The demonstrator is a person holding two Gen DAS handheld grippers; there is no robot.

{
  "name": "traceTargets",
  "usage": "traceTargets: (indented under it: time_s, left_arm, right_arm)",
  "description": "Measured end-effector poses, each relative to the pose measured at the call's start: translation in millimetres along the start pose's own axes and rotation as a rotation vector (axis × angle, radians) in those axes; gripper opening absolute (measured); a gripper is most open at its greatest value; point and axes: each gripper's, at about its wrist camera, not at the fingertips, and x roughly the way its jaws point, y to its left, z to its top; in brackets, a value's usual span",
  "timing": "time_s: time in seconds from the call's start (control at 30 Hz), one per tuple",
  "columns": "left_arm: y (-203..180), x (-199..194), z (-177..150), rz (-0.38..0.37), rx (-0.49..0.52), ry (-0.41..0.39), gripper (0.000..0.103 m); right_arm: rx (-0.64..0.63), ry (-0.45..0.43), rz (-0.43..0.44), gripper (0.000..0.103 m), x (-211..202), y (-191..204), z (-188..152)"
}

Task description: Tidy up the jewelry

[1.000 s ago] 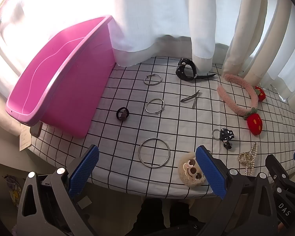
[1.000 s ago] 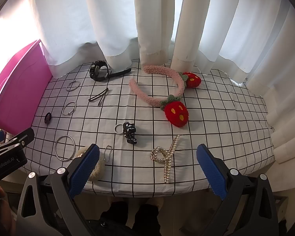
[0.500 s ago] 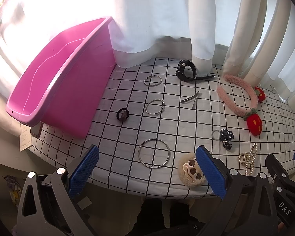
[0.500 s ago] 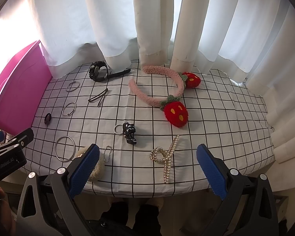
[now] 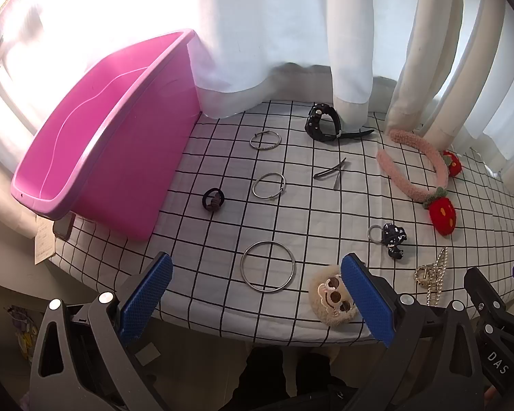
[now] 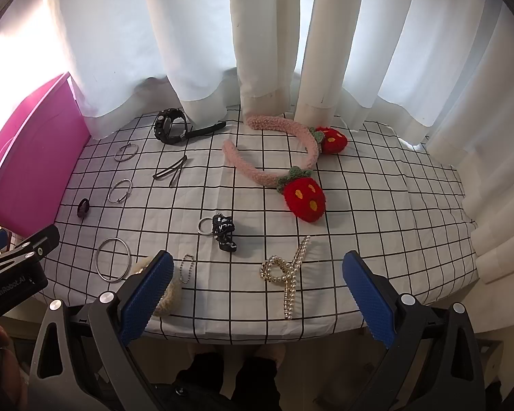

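Jewelry lies spread on a checked cloth. A large metal bangle (image 5: 267, 271) sits just beyond my open left gripper (image 5: 257, 294), with a fuzzy sloth charm (image 5: 330, 296) by its right finger. Two smaller bangles (image 5: 269, 186), a black hair tie (image 5: 213, 199), a black watch (image 5: 322, 123) and a hair clip (image 5: 330, 171) lie further back. A pearl claw clip (image 6: 286, 270) rests ahead of my open right gripper (image 6: 257, 294), beyond it a black keyring charm (image 6: 222, 231) and a pink strawberry headband (image 6: 274, 157). Both grippers hold nothing.
A pink plastic bin (image 5: 96, 130) stands tilted at the table's left end. White curtains (image 6: 257, 51) hang along the far edge. The table (image 6: 394, 205) drops off at its rounded front edge near the grippers. A small ball chain (image 6: 186, 269) lies by the right gripper's left finger.
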Motion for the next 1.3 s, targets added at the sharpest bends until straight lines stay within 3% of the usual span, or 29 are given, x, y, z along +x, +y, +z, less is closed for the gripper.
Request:
traceTargets:
  time_s: [0.47, 0.7, 0.9, 1.13, 1.3]
  left_arm:
    - [3, -2, -4, 0.002, -0.011, 0.002, 0.097]
    - [10, 16, -19, 0.021, -0.034, 0.043, 0.097]
    - [14, 32, -37, -0.03, -0.058, 0.067, 0.097]
    - [1, 56, -63, -0.091, -0.056, 0.108, 0.097]
    - [-16, 67, -79, -0.07, -0.024, 0.086, 0.097]
  right_arm:
    - [0.001, -0.004, 0.007, 0.094, -1, -2, -4]
    - [0.011, -0.014, 0.057, 0.094, 5, -20, -15]
    - [-0.005, -0.002, 0.144, 0.094, 22, -37, -34]
    - [-0.017, 0.035, 0.178, 0.094, 56, -61, -55]
    - [-0.043, 0.063, 0.212, 0.094, 84, -66, -60]
